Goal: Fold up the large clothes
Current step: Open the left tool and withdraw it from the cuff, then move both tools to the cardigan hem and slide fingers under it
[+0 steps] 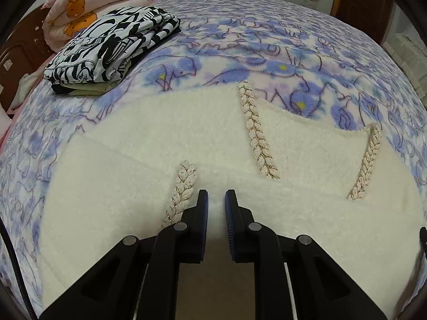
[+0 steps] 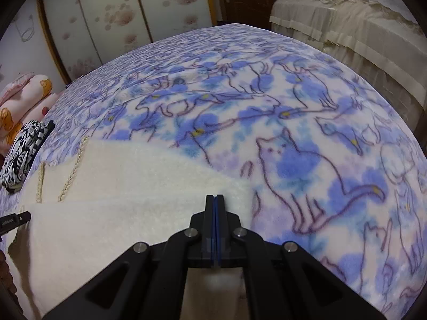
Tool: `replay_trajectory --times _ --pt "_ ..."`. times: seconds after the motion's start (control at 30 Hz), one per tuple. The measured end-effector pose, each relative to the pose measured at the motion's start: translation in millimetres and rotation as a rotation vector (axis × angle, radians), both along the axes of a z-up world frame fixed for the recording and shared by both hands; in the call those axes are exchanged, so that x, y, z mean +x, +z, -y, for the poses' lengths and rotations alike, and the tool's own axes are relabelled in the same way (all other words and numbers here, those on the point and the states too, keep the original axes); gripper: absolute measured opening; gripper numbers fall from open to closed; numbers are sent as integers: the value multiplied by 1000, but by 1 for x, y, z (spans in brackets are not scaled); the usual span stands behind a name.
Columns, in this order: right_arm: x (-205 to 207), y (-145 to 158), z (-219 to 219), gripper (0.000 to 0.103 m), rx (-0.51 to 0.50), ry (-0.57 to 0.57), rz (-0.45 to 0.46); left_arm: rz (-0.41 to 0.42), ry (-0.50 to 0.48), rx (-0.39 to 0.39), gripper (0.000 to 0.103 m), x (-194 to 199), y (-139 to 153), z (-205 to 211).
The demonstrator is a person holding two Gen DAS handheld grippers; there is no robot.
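Cream fleece garment (image 1: 149, 138) lies flat on the bed (image 1: 267, 45); left claw (image 1: 216, 200) slightly spread over it gripping nothing, right claw (image 2: 214, 200) pressed together at its right edge, so a thin pinch could slip or drag layers.

closed right gripper (image 2: 216, 200), cream garment (image 2: 128, 186), cat-print blanket (image 2: 307, 133)

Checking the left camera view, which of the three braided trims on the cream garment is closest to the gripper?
The lowest-left braided trim, running right beside the left gripper; the other two lie farther up and right.
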State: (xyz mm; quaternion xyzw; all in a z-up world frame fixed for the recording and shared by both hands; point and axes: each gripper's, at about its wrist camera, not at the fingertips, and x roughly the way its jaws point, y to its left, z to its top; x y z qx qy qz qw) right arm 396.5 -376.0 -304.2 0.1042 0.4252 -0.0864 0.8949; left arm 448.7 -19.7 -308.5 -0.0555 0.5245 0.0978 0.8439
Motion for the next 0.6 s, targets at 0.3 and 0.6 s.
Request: replay_trajectory --times 0.3,0.6 --pt "-9 6 -4 0 29 -56 -68 -27 -72 -36 13 -12 5 -3" --pt "-106 13 -32 0 85 -137 -87 -42 -203 -104 13 -91 24 -26"
